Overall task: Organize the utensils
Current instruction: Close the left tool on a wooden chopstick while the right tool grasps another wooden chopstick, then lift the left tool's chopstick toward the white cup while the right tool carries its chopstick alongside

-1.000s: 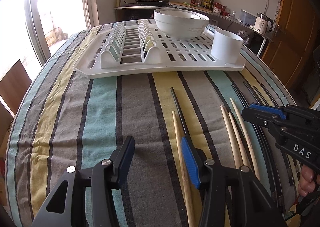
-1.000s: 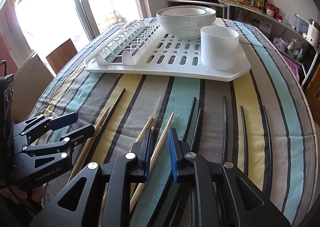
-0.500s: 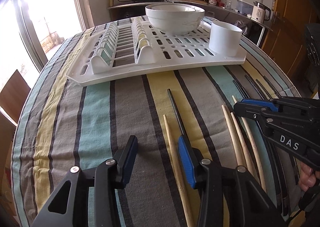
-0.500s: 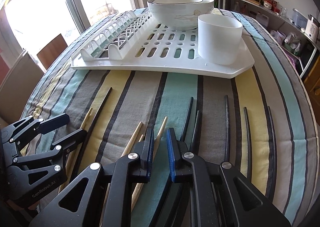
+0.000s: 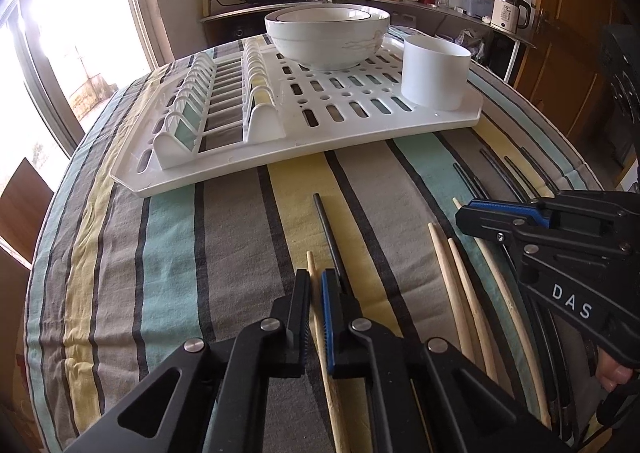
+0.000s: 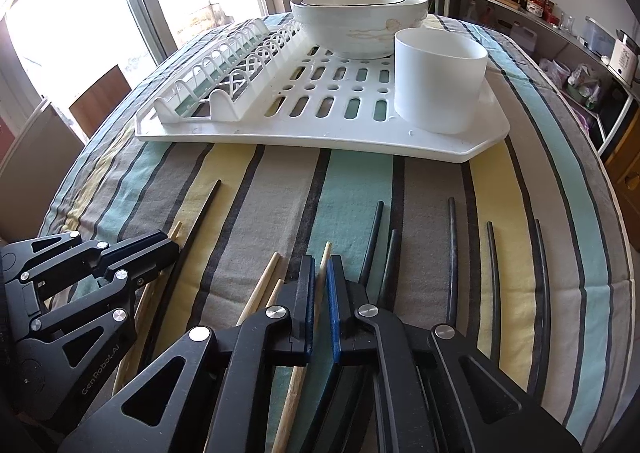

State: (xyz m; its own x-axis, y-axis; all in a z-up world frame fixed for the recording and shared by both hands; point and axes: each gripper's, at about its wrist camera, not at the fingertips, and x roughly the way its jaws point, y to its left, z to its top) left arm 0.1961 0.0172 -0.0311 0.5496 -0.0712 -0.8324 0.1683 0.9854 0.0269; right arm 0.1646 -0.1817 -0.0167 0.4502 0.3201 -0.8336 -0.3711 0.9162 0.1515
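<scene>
Several wooden and black chopsticks lie on the striped tablecloth in front of a white dish rack [image 5: 360, 133]. My left gripper [image 5: 315, 279] is shut on a wooden chopstick [image 5: 310, 259], with a black chopstick [image 5: 326, 225] just to its right. My right gripper [image 6: 320, 267] is shut on another wooden chopstick [image 6: 326, 253]. Two more wooden chopsticks [image 6: 266, 281] lie left of it, several black ones [image 6: 452, 253] to its right. A white cup [image 6: 438, 81] stands on the rack's near right corner. The right gripper shows in the left wrist view [image 5: 464, 215].
Stacked white bowls [image 5: 326, 35] sit at the back of the rack, plate slots [image 5: 216, 105] on its left. The left gripper shows in the right wrist view [image 6: 170, 249]. The table edge curves away at both sides. A counter with a pot and bottles stands behind.
My left gripper has closed from wide open onto the wooden chopstick. My right gripper has narrowed onto its wooden chopstick. Both have moved forward toward the rack.
</scene>
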